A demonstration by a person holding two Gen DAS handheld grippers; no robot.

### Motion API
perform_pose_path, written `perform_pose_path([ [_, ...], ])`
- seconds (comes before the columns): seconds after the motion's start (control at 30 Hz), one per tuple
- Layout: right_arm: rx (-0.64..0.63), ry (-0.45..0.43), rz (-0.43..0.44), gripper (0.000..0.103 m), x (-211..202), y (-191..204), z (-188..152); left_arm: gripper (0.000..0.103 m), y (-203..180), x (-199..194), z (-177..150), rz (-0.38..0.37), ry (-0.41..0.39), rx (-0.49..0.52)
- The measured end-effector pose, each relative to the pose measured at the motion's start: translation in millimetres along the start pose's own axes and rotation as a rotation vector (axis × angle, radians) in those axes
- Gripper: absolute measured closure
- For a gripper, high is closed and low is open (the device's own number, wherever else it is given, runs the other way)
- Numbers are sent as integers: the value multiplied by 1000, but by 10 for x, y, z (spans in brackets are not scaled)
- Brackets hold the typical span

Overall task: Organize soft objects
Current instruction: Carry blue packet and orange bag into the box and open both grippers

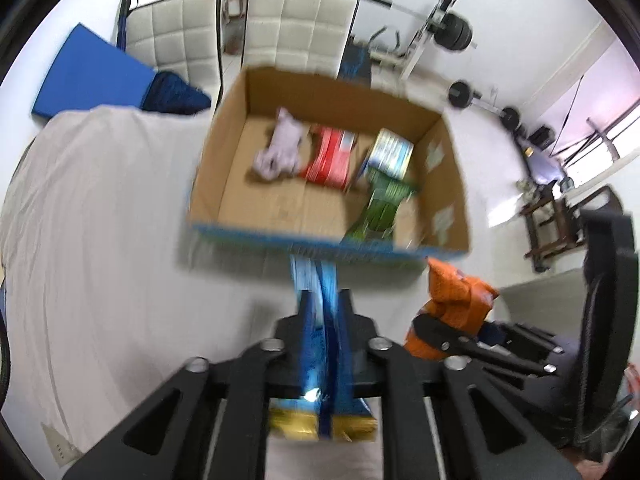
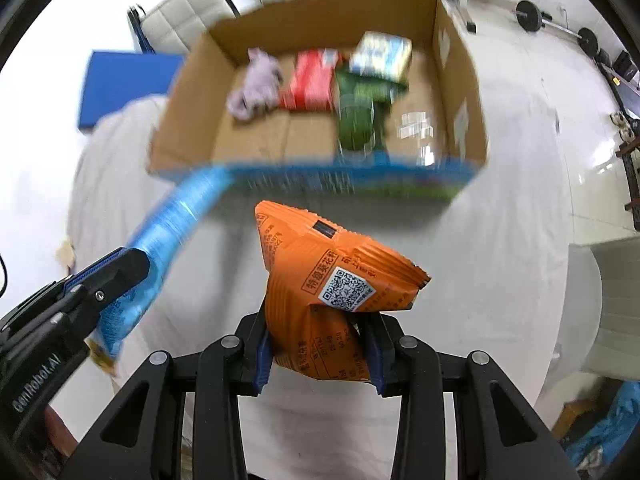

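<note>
My left gripper [image 1: 323, 308] is shut on a blue snack bag [image 1: 320, 340], held edge-on just short of the cardboard box [image 1: 224, 152]. It also shows in the right wrist view [image 2: 168, 240]. My right gripper [image 2: 320, 344] is shut on an orange snack bag [image 2: 332, 280], held above the white sheet before the box [image 2: 460, 92]. The orange bag also shows in the left wrist view [image 1: 456, 300]. Inside the box lie a lilac cloth [image 1: 280, 148], a red packet [image 1: 332, 156], a light blue-white packet [image 1: 390, 152] and a green bag [image 1: 380, 208].
The box stands on a surface covered by a white sheet [image 1: 100, 220]. Two white padded chairs [image 1: 296, 20] stand behind it. A blue mat [image 1: 92, 72] lies at the far left. Weights and a barbell rack [image 1: 440, 24] stand on the floor at the right.
</note>
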State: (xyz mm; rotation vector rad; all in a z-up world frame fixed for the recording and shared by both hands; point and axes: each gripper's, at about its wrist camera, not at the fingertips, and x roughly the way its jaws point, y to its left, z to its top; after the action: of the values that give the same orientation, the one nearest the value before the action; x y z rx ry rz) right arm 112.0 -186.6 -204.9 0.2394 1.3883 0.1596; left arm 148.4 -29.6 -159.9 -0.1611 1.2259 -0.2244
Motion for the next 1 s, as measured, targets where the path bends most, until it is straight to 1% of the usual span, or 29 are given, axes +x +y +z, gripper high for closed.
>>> perform_pose_path([
  [0.07, 1, -33, 13, 63, -119, 69, 175, 96, -17, -98, 224, -8, -40, 8],
  [0.1, -1, -42, 18, 63, -124, 102, 325, 96, -33, -131, 311, -6, -56, 16],
  [0.17, -10, -67, 16, 63, -224, 128, 483, 96, -43, -115, 469, 3, -76, 20],
  [0.23, -17, -73, 18, 63, -201, 167, 607, 96, -14, -43, 572, 20, -68, 26],
  [0.3, -20, -68, 8, 63, -146, 165, 689, 95, 74, 83, 537, 17, -30, 7],
  [0.33, -17, -58, -2, 63, -98, 154, 698, 95, 145, 167, 481, 5, 0, -7],
  [0.37, -17, -47, -2, 63, -60, 142, 686, 92, 215, 290, 402, -1, 48, -17],
  [0.4, -18, -34, -4, 63, -3, 119, 653, 83, 285, 433, 312, 0, 105, -26],
  [0.43, -10, -12, -12, 63, 90, 67, 583, 80, 371, 659, 142, 2, 178, -24],
  [0.47, -3, 10, -11, 63, 177, 26, 522, 79, 421, 797, 29, 8, 216, -9],
  [0.5, 3, 31, -8, 63, 274, -17, 454, 79, 478, 962, -118, 32, 262, 14],
  [0.53, 12, 56, -13, 63, 373, -64, 371, 79, 557, 1215, -325, 64, 339, 41],
  [0.6, 21, 101, -22, 63, 575, -128, 219, 79, 666, 1517, -558, 97, 448, 56],
  [0.63, 25, 129, -26, 63, 695, -152, 133, 79, 709, 1670, -679, 99, 500, 61],
  [0.7, 19, 156, -35, 63, 849, -160, 31, 79, 739, 1838, -812, 113, 532, 73],
  [0.73, 17, 168, -43, 63, 925, -160, -28, 79, 722, 1916, -861, 123, 544, 96],
  [0.8, 18, 184, -45, 63, 1008, -156, -98, 70, 673, 2011, -915, 146, 552, 134],
  [0.87, 22, 198, -50, 63, 1076, -156, -150, 67, 592, 2079, -957, 185, 551, 195],
  [0.97, 20, 202, -61, 63, 1120, -149, -189, 70, 486, 2065, -996, 219, 519, 249],
  [1.0, 18, 200, -64, 63, 1125, -144, -195, 76, 473, 2053, -1010, 219, 507, 253],
])
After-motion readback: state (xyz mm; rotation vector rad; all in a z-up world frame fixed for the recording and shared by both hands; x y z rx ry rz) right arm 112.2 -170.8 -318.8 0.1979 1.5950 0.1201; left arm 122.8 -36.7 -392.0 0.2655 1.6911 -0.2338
